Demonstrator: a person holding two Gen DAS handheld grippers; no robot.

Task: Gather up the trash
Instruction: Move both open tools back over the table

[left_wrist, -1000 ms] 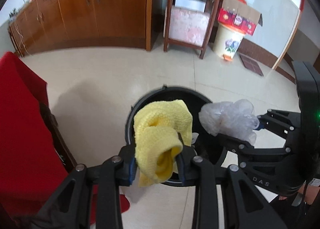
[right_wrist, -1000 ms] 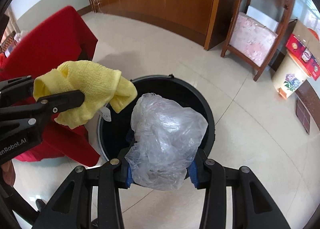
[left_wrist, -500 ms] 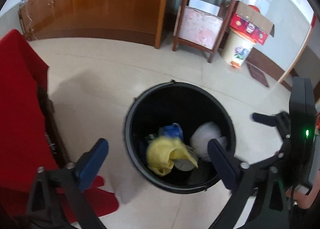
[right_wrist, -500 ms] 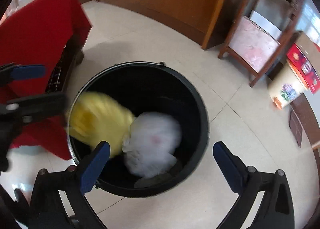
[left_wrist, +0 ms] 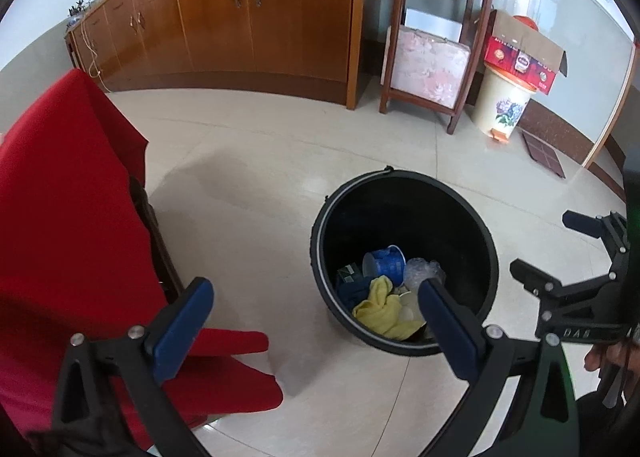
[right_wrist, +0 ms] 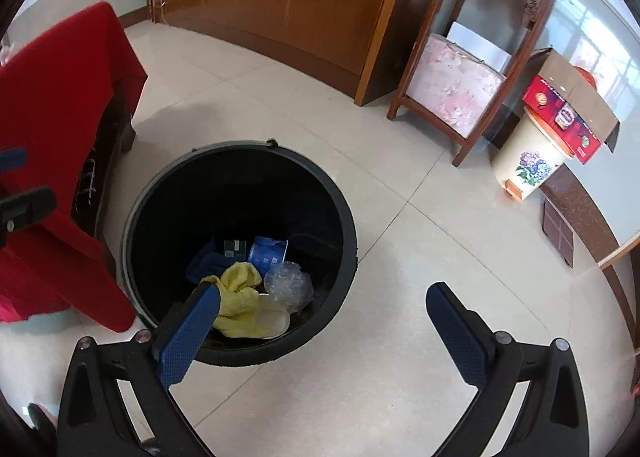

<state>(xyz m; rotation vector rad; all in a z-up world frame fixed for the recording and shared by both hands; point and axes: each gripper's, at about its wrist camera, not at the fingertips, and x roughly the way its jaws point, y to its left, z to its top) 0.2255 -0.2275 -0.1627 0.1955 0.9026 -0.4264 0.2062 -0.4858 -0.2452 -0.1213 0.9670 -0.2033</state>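
Observation:
A black round bin (left_wrist: 404, 181) (right_wrist: 344, 209) stands on the tiled floor. Inside lie a yellow cloth (left_wrist: 380, 307) (right_wrist: 238, 285), a crumpled clear plastic bag (left_wrist: 422, 271) (right_wrist: 288, 285), a blue cup (left_wrist: 386, 259) (right_wrist: 269, 249) and other scraps. My left gripper (left_wrist: 314, 305) is open and empty, above the floor just left of the bin. My right gripper (right_wrist: 320, 305) is open and empty, above the bin's right rim; it also shows in the left wrist view (left_wrist: 560, 253).
A table draped in red cloth (left_wrist: 60, 225) (right_wrist: 60, 97) stands left of the bin. Wooden cabinets (left_wrist: 248, 13) line the back wall. A wooden stand (left_wrist: 436, 37), a cream pedal bin (left_wrist: 504, 105) and a red carton (left_wrist: 524, 53) are at the back right.
Both grippers opened and dropped the yellow cloth and the plastic bag into the bin. Both have since pulled up and back from the bin; the trash now lies still.

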